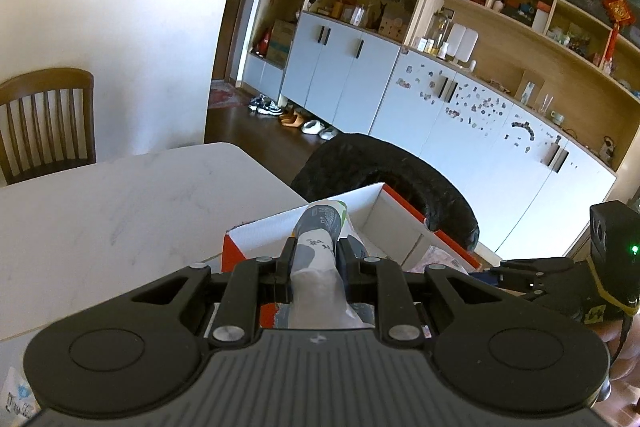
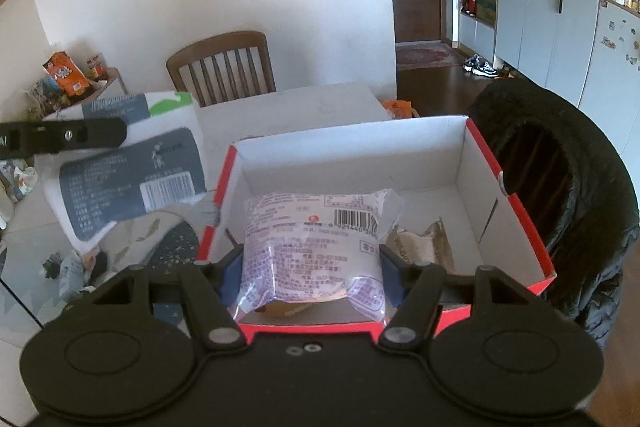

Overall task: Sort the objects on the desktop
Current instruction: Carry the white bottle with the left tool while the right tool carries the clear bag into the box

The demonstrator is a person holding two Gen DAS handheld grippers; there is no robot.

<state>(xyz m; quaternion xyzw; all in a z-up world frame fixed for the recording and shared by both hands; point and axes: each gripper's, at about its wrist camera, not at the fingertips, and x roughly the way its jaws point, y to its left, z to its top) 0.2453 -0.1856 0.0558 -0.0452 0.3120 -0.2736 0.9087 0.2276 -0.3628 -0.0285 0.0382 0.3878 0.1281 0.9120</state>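
Right wrist view: a black jacket (image 2: 560, 163) drapes right of the red box (image 2: 516, 211); right gripper (image 2: 312, 267) grasps a snack bag (image 2: 312, 239) over it, left gripper (image 1: 316, 259) clenches a tissue pack (image 1: 316, 243).

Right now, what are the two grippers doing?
Left gripper: shut on a tissue pack.
Right gripper: shut on a snack bag over the box.

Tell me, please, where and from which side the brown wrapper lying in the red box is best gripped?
Grip the brown wrapper at its raised, crumpled upper edge, coming straight down from above. It lies low on the floor of the red box, close to the right wall and beside the clear snack bag, so a sideways approach looks blocked.
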